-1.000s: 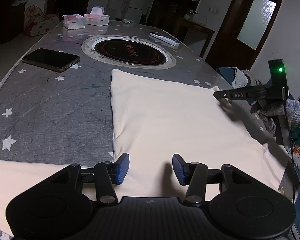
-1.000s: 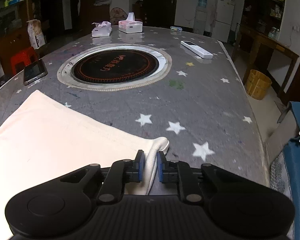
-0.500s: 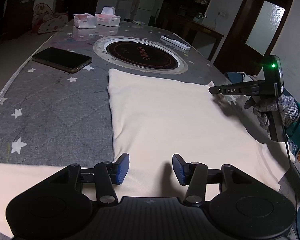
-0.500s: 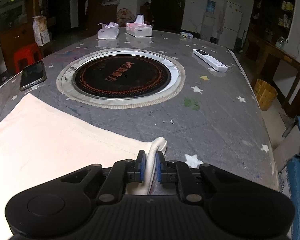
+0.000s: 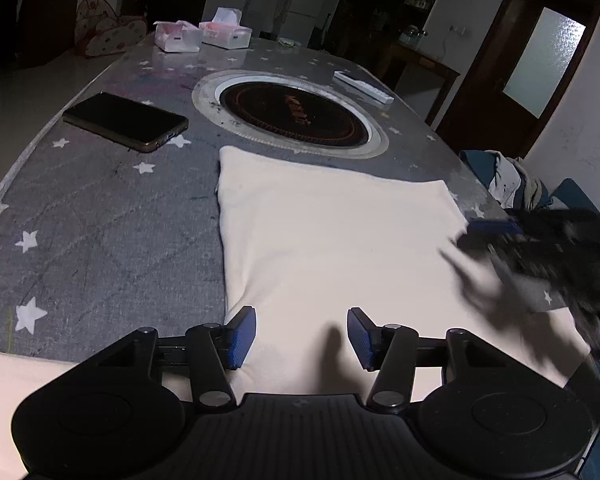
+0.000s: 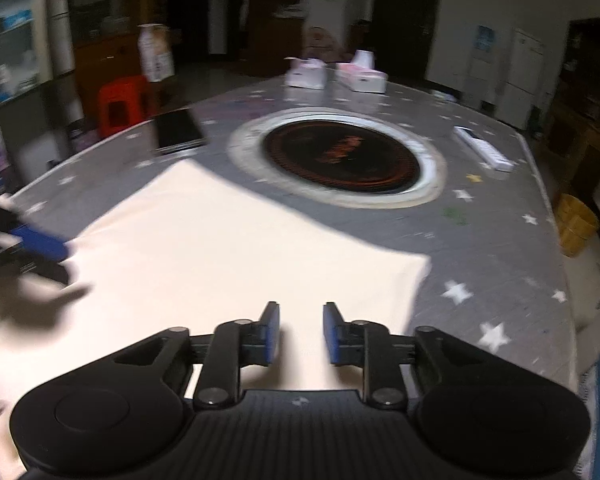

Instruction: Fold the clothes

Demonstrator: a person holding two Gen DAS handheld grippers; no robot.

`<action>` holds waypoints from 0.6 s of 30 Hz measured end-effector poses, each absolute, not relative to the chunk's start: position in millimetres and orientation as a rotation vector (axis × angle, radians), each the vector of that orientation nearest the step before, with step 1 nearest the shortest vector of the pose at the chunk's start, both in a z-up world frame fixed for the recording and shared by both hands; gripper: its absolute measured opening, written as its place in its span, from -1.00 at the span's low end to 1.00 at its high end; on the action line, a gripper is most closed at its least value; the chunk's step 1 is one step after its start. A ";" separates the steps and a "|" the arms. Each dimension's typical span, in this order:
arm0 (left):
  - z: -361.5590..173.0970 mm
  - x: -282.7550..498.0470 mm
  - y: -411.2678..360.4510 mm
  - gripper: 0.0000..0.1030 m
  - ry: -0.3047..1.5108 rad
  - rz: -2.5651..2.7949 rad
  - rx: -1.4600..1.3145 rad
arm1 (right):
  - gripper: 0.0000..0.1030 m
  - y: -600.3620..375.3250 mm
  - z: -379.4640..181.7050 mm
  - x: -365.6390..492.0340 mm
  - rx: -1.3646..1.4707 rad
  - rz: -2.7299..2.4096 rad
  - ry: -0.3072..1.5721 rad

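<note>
Cloth [image 5: 332, 248], cream and already folded once, lies flat on the starry table [image 5: 100, 216] near the round hotplate [image 5: 296, 118]. Your right gripper [image 6: 301, 334] has just been opening and holds nothing. Your left gripper [image 5: 301, 336] hovers half open, also empty, tilted down over the near edge. Next you need a new grip for another fold.

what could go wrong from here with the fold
1. The right gripper has just been opening, with nothing between its pads now; the cloth corner it let go may spring back and loosen the fold.
2. The left gripper hangs open over the near edge, so nothing pins the cloth if a gripper drags across it.
3. The phone lies near the cloth's far left corner; a wide sweep might nudge it toward the table edge.
</note>
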State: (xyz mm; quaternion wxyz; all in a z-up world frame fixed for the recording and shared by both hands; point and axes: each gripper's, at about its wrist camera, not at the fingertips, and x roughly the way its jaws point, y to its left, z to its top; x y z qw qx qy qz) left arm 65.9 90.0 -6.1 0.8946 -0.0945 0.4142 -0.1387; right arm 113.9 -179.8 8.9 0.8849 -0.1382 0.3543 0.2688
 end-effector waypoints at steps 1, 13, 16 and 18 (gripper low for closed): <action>-5.1 65.3 90.9 0.05 0.859 -0.289 -0.200 | -0.52 -177.7 9.3 103.5 -0.290 0.582 0.736; -1.6 98.4 89.3 0.05 0.839 -0.285 -0.229 | -0.11 -164.4 -14.2 30.2 -0.281 0.650 0.698; -9.7 109.8 96.9 0.02 0.849 -0.259 -0.256 | 0.08 -168.1 -16.9 26.0 -0.261 0.634 0.677; -11.4 112.0 102.5 0.02 0.838 -0.255 -0.271 | 0.15 -171.4 -19.6 23.7 -0.252 0.627 0.664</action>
